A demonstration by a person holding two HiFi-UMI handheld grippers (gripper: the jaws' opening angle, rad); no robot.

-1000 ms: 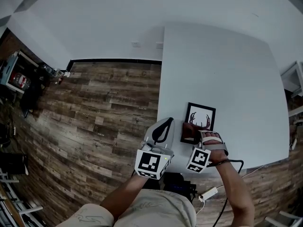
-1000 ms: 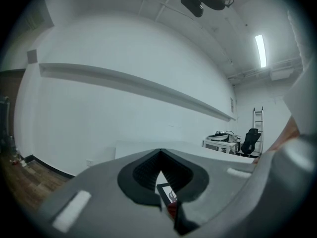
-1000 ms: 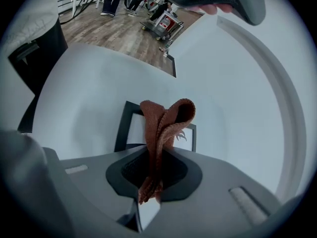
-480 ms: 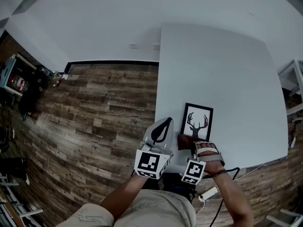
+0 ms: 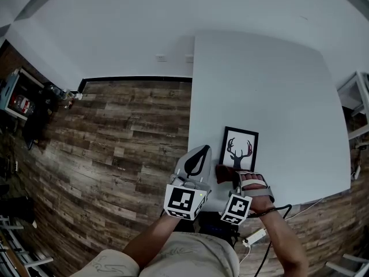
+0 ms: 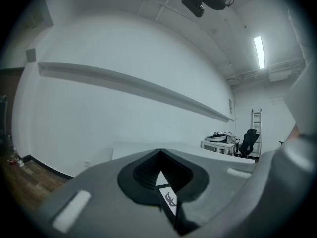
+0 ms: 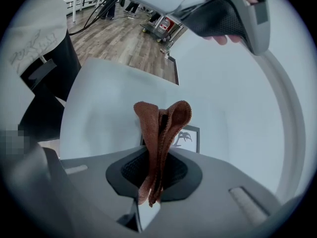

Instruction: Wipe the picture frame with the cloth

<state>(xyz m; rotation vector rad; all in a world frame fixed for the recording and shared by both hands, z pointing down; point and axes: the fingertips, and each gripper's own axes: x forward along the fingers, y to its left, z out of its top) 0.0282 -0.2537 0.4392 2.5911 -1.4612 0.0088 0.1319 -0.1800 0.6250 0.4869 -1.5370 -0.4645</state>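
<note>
Seen from the head camera, a wood-plank floor [image 5: 115, 137] fills the left side and a white table [image 5: 265, 79] fills the right. At the table's near left corner the left gripper [image 5: 200, 153] hovers, its marker cube towards the person. Its own view shows the left gripper [image 6: 160, 155] with its jaws closed together at the tips and nothing held; through the small gap below the tips a sliver of the picture frame [image 6: 169, 199] appears.

Just to the right, the right gripper [image 5: 232, 178] is held in the person's right hand [image 5: 253, 183]. In its own view the right gripper [image 7: 157, 182] has its jaws clamped on a folded brown cloth [image 7: 161, 128], which sticks up out of them in two loops.

The cloth [image 5: 225, 173] sits at the near left corner of the picture frame [image 5: 240, 149]; whether it touches the frame cannot be told. The frame is black, shows a deer's antlered head on white, and lies flat on the table close to the near edge. Behind the cloth, the right gripper view shows the same frame [image 7: 188, 139]
</note>
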